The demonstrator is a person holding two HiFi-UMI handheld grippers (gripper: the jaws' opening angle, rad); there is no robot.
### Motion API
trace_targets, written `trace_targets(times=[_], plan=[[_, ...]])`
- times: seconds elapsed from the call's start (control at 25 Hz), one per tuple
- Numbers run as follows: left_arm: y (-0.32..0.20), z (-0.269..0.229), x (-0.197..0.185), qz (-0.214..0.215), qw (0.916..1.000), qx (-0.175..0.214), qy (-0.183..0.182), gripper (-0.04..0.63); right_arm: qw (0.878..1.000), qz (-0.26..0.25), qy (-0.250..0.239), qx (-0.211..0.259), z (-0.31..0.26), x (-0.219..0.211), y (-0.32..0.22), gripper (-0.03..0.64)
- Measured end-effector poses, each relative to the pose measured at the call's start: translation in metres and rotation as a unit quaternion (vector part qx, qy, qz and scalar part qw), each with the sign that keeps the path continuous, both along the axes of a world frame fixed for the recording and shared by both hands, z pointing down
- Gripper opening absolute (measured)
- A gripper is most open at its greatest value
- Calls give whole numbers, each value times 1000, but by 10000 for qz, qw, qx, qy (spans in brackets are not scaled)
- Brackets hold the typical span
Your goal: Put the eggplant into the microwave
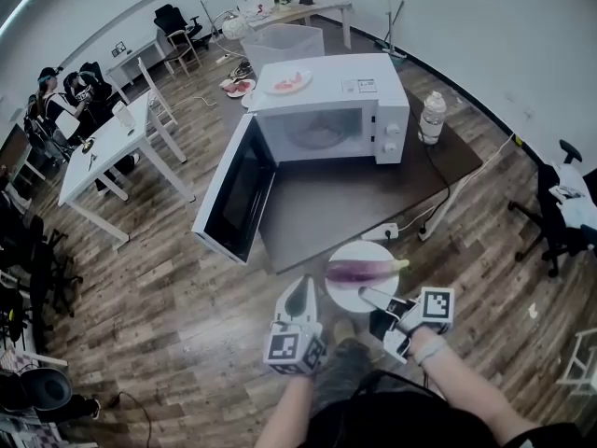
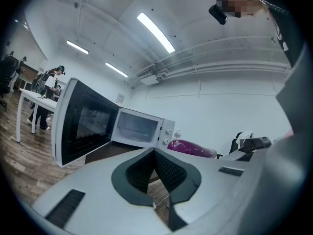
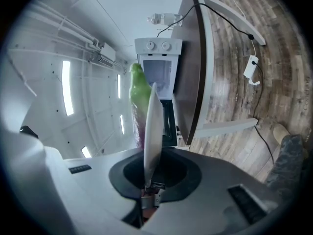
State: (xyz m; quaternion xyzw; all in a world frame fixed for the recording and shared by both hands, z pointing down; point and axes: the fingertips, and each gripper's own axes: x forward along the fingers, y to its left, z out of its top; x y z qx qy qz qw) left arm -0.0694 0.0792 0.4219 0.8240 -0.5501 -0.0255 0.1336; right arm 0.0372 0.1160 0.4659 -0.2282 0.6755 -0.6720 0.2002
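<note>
The right claw (image 1: 373, 297) grips the rim of a round, smooth white plate (image 1: 362, 253), likely kept level so the glossy purple eggplant with a green stem (image 1: 359, 270) lying on it cannot roll; the left claw (image 1: 300, 292) is closed on nothing; on the dark brown desk (image 1: 317, 213) the boxy white microwave (image 1: 326, 110) stands with its door (image 1: 233, 189) wide open, ready to receive.

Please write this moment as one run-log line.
right gripper: shut on plate | eggplant: lying on plate | left gripper: shut, empty | microwave: door open

Wood-plank floor (image 1: 168, 343), white walls (image 1: 522, 26), white desks (image 1: 103, 152).
</note>
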Motion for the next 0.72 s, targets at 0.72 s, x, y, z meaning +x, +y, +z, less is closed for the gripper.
trace_targets(times=[0.72], plan=[[-121,0,-3,223,9996,-143,-82,-9,9998,63,107,121,0,-2,-123,21]])
